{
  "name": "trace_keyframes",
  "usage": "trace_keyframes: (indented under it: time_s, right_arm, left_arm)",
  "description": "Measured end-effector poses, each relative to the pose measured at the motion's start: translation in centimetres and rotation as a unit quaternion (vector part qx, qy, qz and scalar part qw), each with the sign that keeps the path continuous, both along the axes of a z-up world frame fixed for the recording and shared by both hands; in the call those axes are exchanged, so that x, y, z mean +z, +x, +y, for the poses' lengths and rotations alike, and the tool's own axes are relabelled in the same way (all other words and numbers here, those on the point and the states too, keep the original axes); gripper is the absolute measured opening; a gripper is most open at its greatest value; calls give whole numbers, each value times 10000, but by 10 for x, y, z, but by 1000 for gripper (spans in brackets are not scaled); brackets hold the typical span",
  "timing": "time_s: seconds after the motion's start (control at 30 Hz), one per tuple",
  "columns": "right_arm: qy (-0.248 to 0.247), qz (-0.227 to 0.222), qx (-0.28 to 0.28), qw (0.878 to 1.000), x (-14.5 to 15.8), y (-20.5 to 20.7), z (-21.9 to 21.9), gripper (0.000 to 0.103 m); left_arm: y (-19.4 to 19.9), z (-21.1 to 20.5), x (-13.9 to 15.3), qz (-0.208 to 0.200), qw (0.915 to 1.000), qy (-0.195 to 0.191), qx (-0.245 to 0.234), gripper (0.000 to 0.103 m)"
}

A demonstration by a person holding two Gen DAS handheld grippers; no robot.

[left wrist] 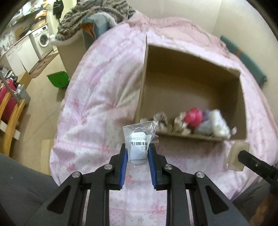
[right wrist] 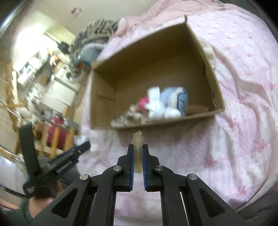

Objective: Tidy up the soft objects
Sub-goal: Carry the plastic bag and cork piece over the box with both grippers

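An open cardboard box lies on a pink bedspread and holds several soft items along its near wall: beige patterned pieces, a pink one and white fluffy ones. My left gripper is shut on a clear plastic packet with a white barcode label, just short of the box's near left corner. My right gripper is shut on a pale cream soft piece, in front of the box; it also shows in the left wrist view.
A striped knit blanket and a teal cushion lie at the bed's far end. Left of the bed are a green bin, a wooden chair and a washing machine. A teal pillow lies right.
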State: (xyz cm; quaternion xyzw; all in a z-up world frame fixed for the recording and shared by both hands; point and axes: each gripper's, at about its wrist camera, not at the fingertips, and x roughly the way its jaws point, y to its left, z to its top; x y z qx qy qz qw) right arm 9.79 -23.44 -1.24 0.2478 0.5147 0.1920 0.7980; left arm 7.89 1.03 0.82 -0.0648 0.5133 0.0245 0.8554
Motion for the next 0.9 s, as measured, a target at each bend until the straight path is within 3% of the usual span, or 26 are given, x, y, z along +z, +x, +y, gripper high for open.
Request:
trace_keyframes:
  time_s: [0.17,0.47,0.7,0.9]
  right_arm:
    - [266,-252,-174,9992,28,7,-16,10]
    - [-283,-761,-404,9959,63,43,-39,10]
    - [-917,-687,-568,9918,46,63,-53,10]
    - [-1138,-196,-688,9909,11,66,-56,10]
  left_arm:
    - [13,-3,31,-383,9991,24,-207,21]
    - [60,-4,49,-654,9968,136,-430,21]
    - [89,-5,33,-646,9963,197,-527,21]
    - [96,-11,-4,-486,9968,195,-612,21]
